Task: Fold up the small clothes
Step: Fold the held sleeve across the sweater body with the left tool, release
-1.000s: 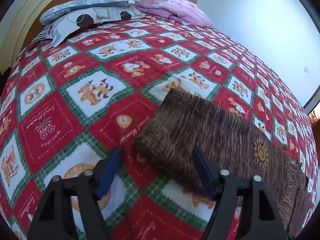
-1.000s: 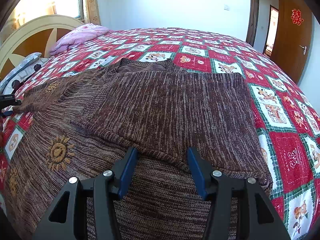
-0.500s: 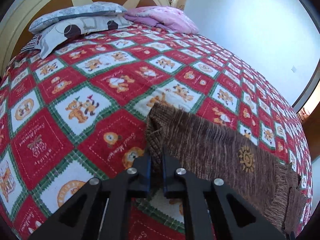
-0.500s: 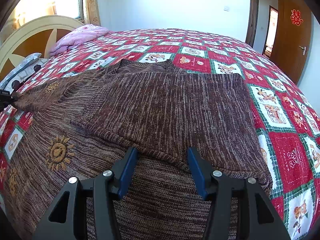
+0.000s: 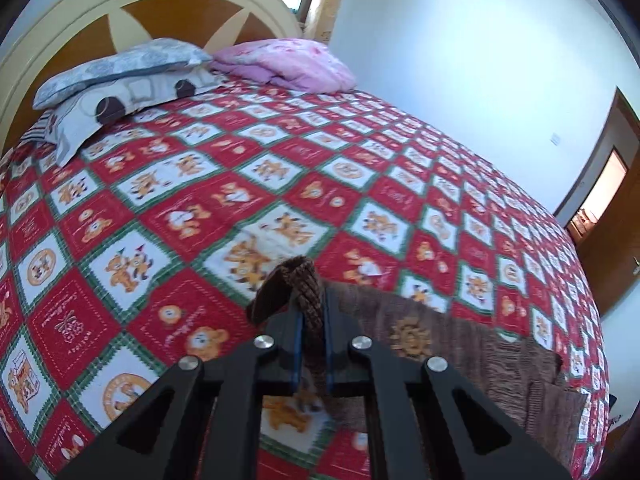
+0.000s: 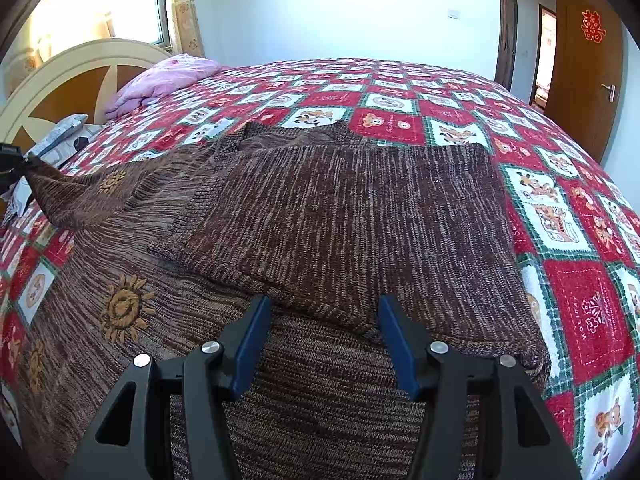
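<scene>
A brown knitted sweater (image 6: pixel 340 216) with orange sun motifs lies on the bed, one sleeve folded across its body. My left gripper (image 5: pixel 310 320) is shut on the cuff of the other sleeve (image 5: pixel 304 284) and holds it lifted above the quilt; that gripper also shows at the far left of the right wrist view (image 6: pixel 12 160), with the sleeve (image 6: pixel 80 196) stretched up to it. My right gripper (image 6: pixel 324 316) is open and empty, low over the sweater's hem by the folded sleeve's end.
The bed has a red, white and green teddy-bear quilt (image 5: pixel 160 200). Grey patterned pillows (image 5: pixel 116 80) and a pink blanket (image 5: pixel 288 64) lie by the headboard (image 5: pixel 120 4). A wooden door (image 6: pixel 588 56) stands at the right.
My left gripper closed on the sleeve cuff and lifted it off the quilt, pulling the sleeve taut. My right gripper stayed still and open.
</scene>
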